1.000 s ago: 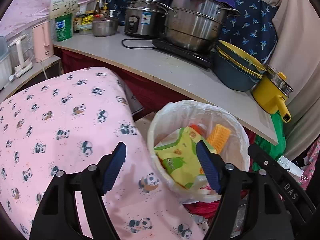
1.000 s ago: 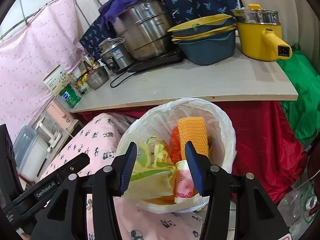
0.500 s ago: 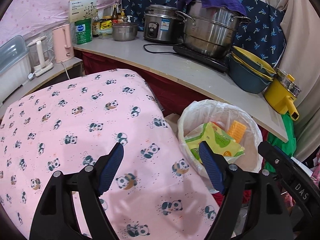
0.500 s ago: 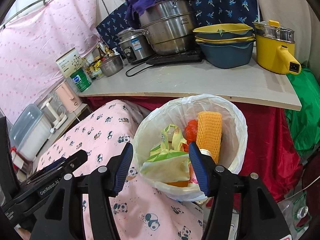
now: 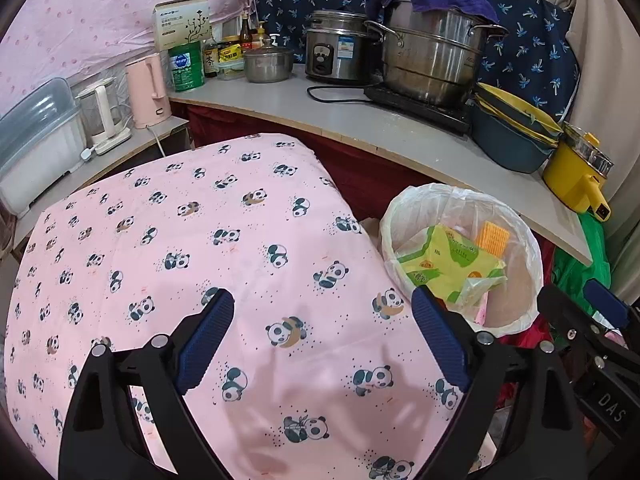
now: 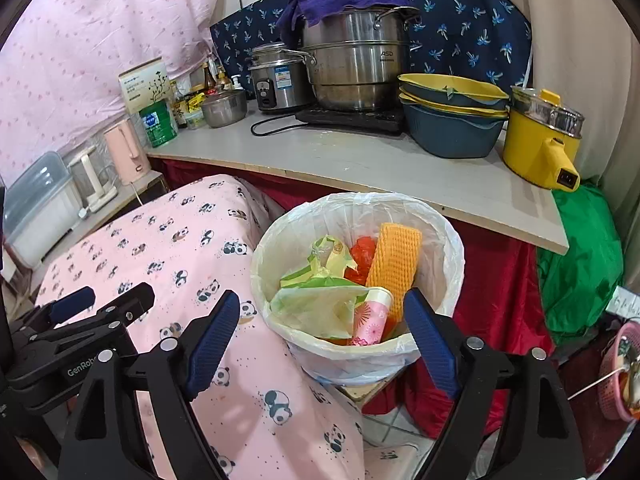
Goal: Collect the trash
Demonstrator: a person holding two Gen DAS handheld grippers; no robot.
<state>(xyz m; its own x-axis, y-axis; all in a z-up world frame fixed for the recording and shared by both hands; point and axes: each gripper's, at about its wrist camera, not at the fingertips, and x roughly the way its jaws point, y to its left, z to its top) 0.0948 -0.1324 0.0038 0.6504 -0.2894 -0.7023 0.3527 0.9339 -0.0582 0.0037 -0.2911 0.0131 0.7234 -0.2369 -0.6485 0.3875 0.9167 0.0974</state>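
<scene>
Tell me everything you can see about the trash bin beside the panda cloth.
The trash bin is round, lined with a thin white plastic bag folded over its rim. It stands upright, below the counter edge. Inside sit a yellow-green wrapper, an orange ridged piece, something red and a pink patterned cup. Neither gripper touches it.

A cramped home kitchen corner: a steamer pot (image 6: 354, 68) on a hob, rice cooker (image 6: 278, 80), kettle (image 5: 146, 90), sauce bottles, possibly condiments (image 5: 248, 36), on a counter (image 6: 360, 160) beside a panda-print cloth (image 5: 200, 260).
</scene>
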